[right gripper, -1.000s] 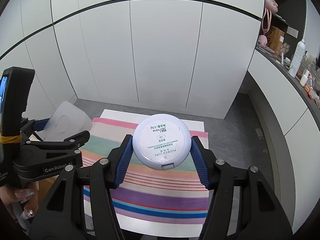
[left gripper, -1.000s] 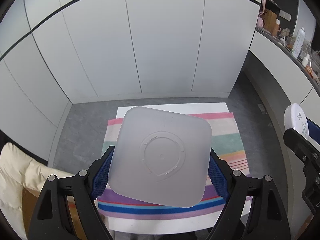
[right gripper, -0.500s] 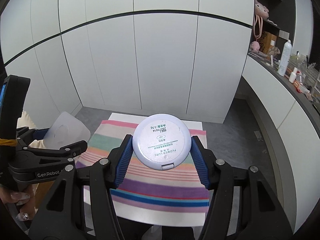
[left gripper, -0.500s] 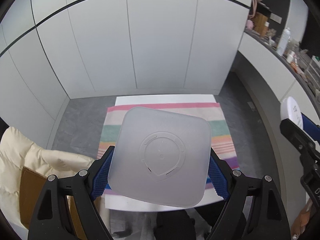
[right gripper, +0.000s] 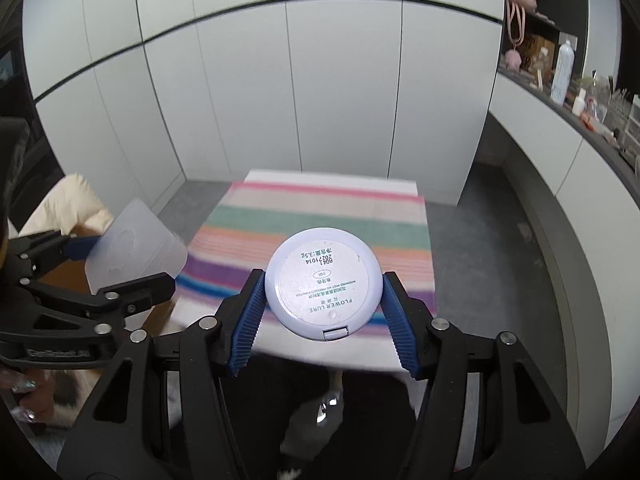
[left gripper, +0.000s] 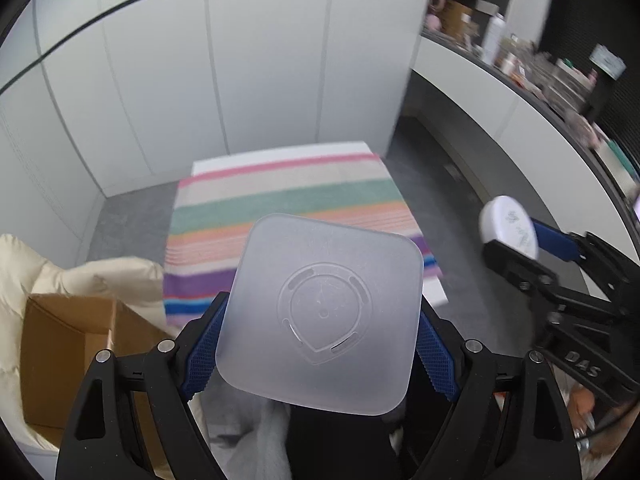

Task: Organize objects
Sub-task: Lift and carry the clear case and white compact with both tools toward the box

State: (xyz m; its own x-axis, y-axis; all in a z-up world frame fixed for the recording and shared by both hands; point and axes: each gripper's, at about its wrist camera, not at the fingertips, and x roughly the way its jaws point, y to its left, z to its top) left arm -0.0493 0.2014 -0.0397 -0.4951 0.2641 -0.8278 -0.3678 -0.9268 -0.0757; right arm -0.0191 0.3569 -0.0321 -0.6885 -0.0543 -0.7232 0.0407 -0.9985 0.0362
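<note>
Currently the left gripper (left gripper: 320, 330) is clamped on a frosted translucent square lid (left gripper: 320, 312), its blue ribbed pads (left gripper: 202, 354) pressing the lid's left and right edges; the lid faces the camera flat-on, showing a raised ring with a teardrop outline at its centre. Right gripper (right gripper: 322, 306) is clamped on a round white compact case (right gripper: 322, 282), blue pads (right gripper: 248, 322) against its two sides, printed label readable as "FLOWER LURE", small hinge tab at its near edge. Both items are held in the air, neither touching the striped cloth (left gripper: 280, 216) that lies over a white low table (left gripper: 434, 294) on the grey floor (left gripper: 452, 216). In the left wrist view, the lid overlaps the cloth's near right corner; the compact is well to the right of the table, over floor. An open cardboard box (left gripper: 72, 344) sits off the table's near left corner, with a cream padded garment (left gripper: 96, 276) against it. White cabinet doors (right gripper: 320, 92) stand behind the table's far edge. Cluttered counter (right gripper: 580, 100) runs along the right; its items are too small to name. A hand (right gripper: 24, 396) with decorated nails grips the left tool's handle. Some blur throughout.
</note>
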